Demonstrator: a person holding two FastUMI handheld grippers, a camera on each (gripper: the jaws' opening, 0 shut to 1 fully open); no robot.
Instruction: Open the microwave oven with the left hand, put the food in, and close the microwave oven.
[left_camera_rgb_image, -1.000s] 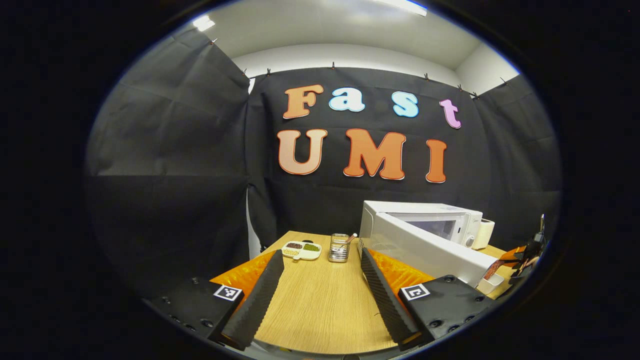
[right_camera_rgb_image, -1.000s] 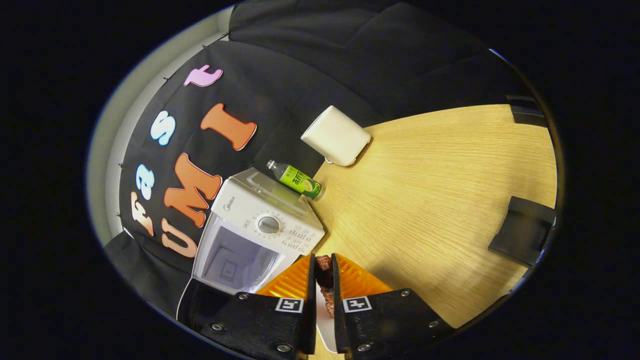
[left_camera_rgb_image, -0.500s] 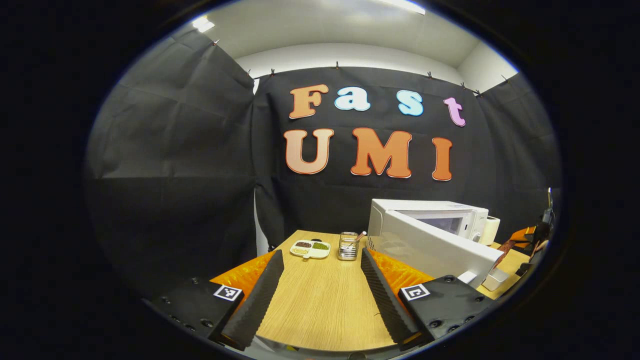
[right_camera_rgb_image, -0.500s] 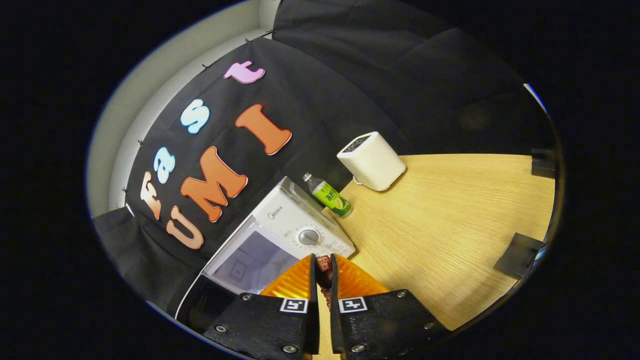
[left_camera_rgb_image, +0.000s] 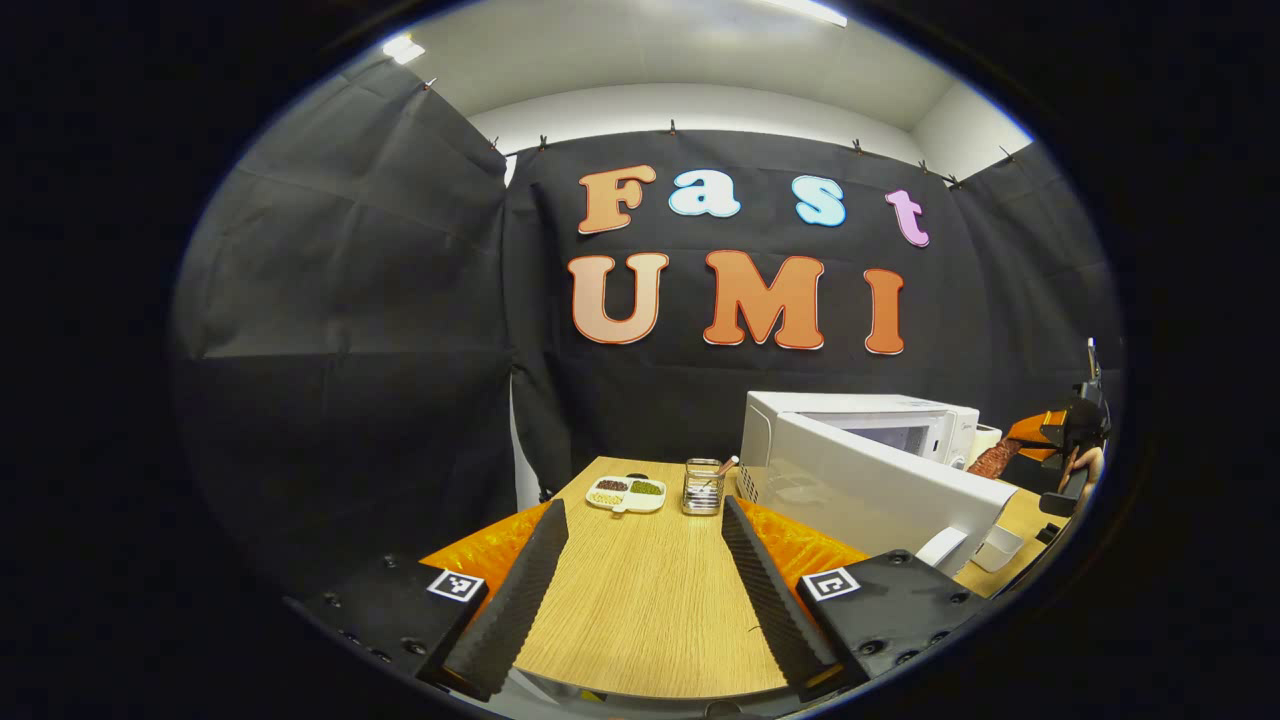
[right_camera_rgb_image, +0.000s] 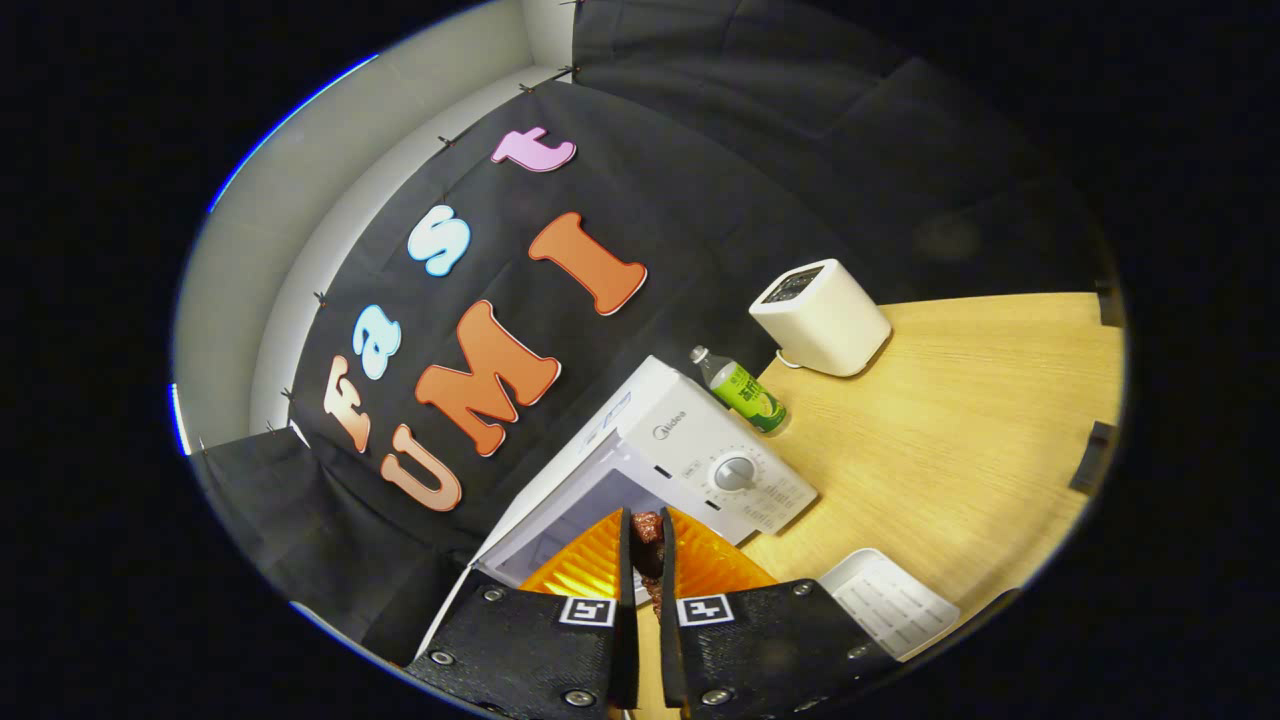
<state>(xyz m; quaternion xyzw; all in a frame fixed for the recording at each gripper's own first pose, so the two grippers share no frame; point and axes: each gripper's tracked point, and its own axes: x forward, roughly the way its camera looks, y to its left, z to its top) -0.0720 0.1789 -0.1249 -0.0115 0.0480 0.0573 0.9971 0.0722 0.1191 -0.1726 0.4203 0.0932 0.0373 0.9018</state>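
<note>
The white microwave (left_camera_rgb_image: 880, 415) stands at the right of the wooden table (left_camera_rgb_image: 650, 600), its door (left_camera_rgb_image: 880, 490) swung open toward me. My left gripper (left_camera_rgb_image: 642, 508) hovers open over the table, left of the door, with nothing between its fingers. My right gripper (right_camera_rgb_image: 647, 518) is shut on a dark red-brown piece of food (right_camera_rgb_image: 648, 530), just in front of the microwave (right_camera_rgb_image: 700, 450) and its open cavity (right_camera_rgb_image: 555, 525). In the left gripper view that gripper (left_camera_rgb_image: 1050, 440) and the food (left_camera_rgb_image: 995, 458) hang at the far right, beside the microwave's front.
A white tray (right_camera_rgb_image: 888, 602) lies on the table below the microwave's dial panel. A green bottle (right_camera_rgb_image: 745, 392) and a white box-shaped appliance (right_camera_rgb_image: 822, 318) stand behind the microwave. A divided dish of beans (left_camera_rgb_image: 627, 493) and a glass jar (left_camera_rgb_image: 703, 486) sit at the far table edge.
My right gripper has lifted the food off the white tray and carried it up toward the microwave's opening. The left gripper stays open and has barely shifted.
</note>
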